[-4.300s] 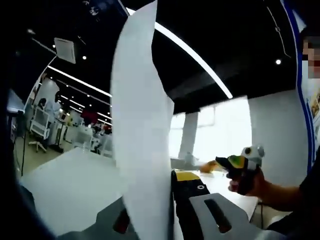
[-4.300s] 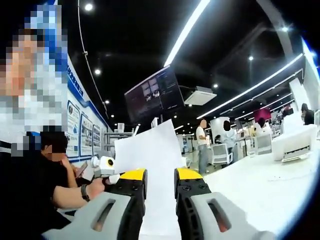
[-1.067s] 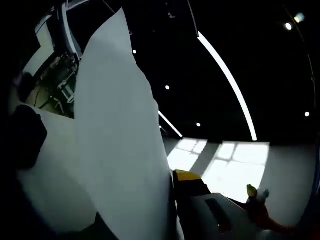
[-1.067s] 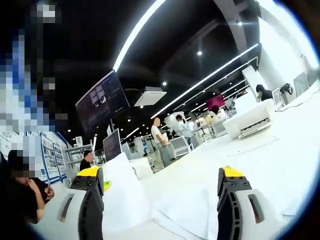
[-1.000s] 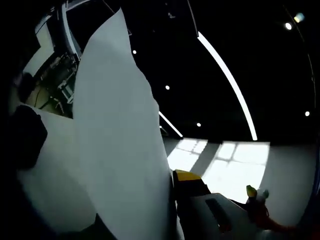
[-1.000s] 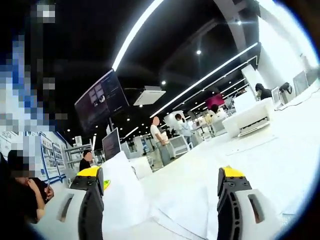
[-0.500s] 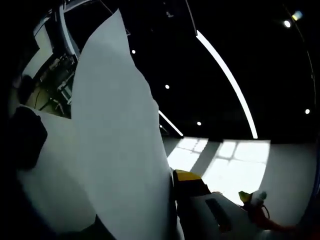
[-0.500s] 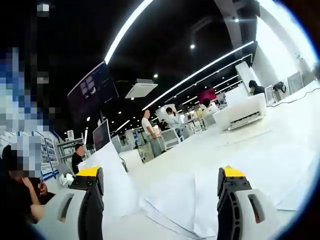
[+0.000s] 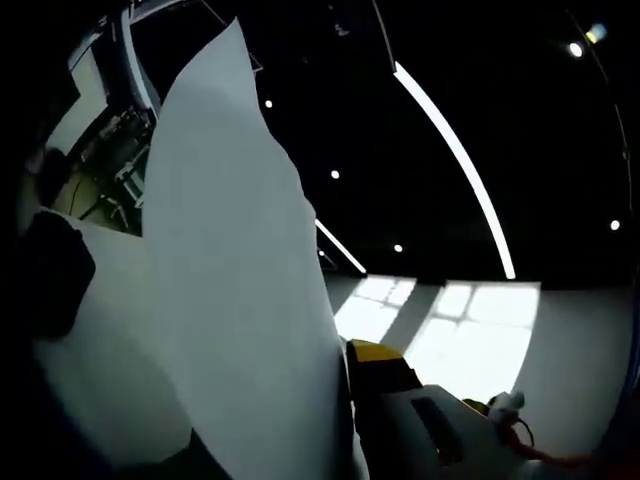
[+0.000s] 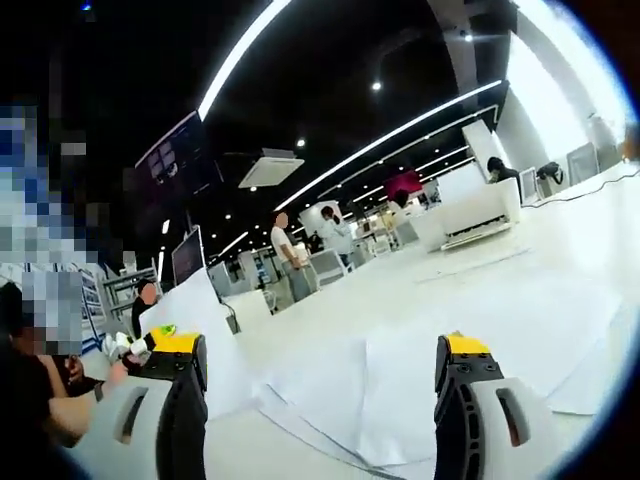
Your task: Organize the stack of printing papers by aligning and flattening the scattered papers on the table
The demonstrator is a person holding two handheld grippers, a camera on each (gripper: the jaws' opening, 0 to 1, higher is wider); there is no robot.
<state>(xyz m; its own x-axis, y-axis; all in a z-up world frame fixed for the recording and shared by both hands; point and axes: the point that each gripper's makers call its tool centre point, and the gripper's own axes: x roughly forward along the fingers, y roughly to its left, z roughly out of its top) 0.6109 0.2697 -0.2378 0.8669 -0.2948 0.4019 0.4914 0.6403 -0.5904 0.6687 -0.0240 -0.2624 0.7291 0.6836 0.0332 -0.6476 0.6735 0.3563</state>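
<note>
1. My left tool (image 9: pixel 345 400) is clenched on a sheet of paper (image 9: pixel 235 300), which stands upright from the jaws, plain white and gently curved, its top corner high against the dark ceiling.
2. My right tool (image 10: pixel 320 400) is released, jaws wide apart and holding nothing, low over the white bench (image 10: pixel 560 270).
3. Scattered papers (image 10: pixel 400 375) lie flat on the bench between those jaws, overlapping with edges askew, some reaching the right edge.
4. The left tool (image 10: pixel 160 335) also appears in the right gripper view, with its sheet (image 10: pixel 200 330) rising beside my left jaw.

Plain white papers (image 10: pixel 400 375) lie on the white table (image 10: pixel 560 260), between the right gripper (image 10: pixel 325 365)'s grey, black-faced, yellow-tipped jaws.
</note>
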